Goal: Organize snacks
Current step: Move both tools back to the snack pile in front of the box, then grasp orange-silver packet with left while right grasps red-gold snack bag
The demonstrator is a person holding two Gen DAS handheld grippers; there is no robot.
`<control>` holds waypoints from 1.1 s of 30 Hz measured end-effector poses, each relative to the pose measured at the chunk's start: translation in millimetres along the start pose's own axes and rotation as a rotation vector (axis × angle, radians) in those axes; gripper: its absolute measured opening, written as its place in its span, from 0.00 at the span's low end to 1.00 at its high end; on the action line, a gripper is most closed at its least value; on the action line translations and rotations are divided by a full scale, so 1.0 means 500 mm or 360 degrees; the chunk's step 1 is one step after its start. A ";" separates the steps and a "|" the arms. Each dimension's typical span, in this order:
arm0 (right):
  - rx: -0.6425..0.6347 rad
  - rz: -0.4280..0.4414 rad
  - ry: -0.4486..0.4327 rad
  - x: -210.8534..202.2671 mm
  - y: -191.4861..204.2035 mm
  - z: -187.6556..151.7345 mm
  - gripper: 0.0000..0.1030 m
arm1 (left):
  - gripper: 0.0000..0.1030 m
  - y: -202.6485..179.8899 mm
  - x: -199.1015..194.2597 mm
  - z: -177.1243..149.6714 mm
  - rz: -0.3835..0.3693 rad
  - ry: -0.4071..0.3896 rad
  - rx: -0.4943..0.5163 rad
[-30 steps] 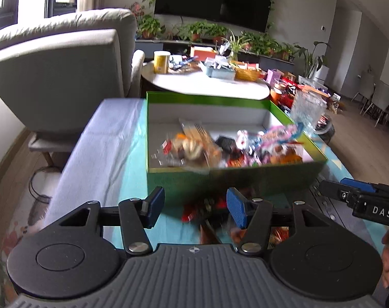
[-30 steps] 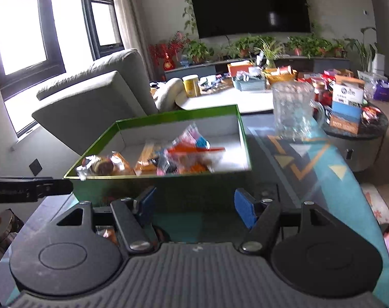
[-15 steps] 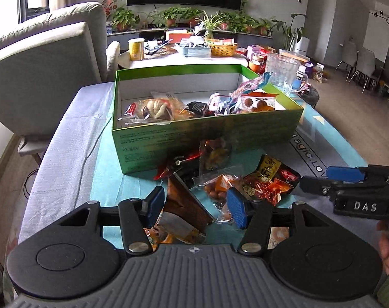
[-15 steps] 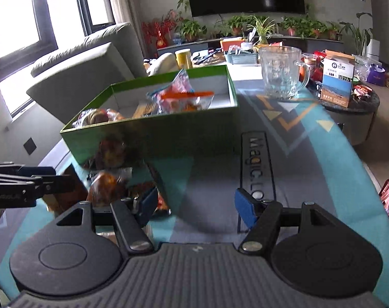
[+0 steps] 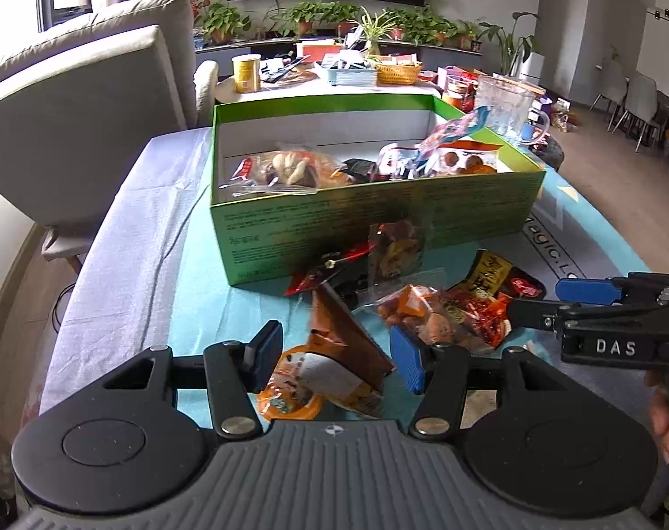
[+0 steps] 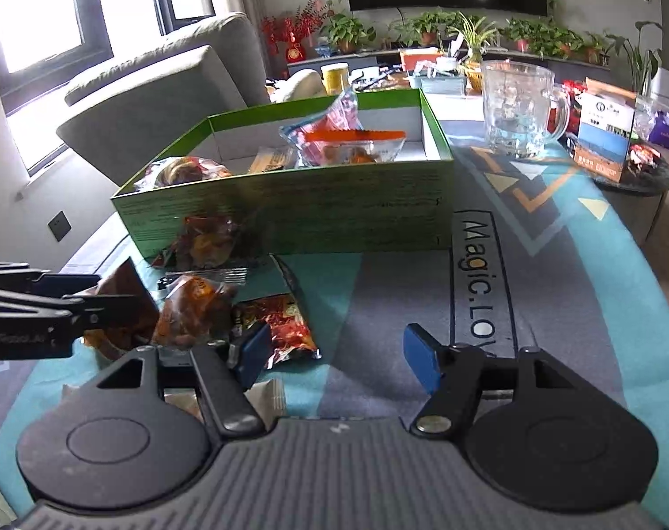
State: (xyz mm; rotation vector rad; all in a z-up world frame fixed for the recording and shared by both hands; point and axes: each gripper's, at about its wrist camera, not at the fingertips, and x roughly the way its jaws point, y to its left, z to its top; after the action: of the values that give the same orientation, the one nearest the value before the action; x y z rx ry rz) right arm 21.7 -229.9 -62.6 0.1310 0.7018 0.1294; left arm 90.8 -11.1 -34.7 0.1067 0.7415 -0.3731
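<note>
From your left wrist view, your left gripper (image 5: 332, 360) hangs over the loose snacks with its fingers spread — an orange-and-brown packet (image 5: 330, 366) lies on the counter (image 5: 157, 274) between them, not pinched. Beyond it stands the green box (image 5: 378, 216), already holding several wrapped snacks, and a red chili packet (image 5: 489, 300) lies just in front of the box, to the right. Your right gripper (image 5: 550, 300) comes in from the right edge, close to that packet. From your right wrist view, your right gripper (image 6: 336, 355) has its fingers spread over bare mat, nothing between them — the chili packet (image 6: 281, 331) sits just beside the left finger. The green box (image 6: 290, 216) stands ahead, a glass mug (image 6: 522, 110) to its right.
</note>
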 end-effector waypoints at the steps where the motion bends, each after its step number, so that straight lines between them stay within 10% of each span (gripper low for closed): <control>1: -0.0001 -0.0016 0.0004 0.005 -0.003 0.001 0.43 | 0.50 0.002 0.001 0.000 0.0007 0.0003 -0.0002; 14: 0.0007 -0.0386 -0.0067 0.011 -0.094 0.019 0.43 | 0.50 0.034 0.005 0.009 0.0113 -0.0021 -0.0077; 33: 0.0544 -0.0323 -0.0106 0.038 -0.039 0.047 0.43 | 0.50 -0.010 -0.014 0.002 0.0105 -0.0061 0.0040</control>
State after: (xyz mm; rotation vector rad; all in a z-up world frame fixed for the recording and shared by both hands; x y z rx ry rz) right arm 52.6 -247.7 -60.1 0.3883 0.6622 -0.1900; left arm 84.7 -13.8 -29.1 0.1472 0.6936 -0.3207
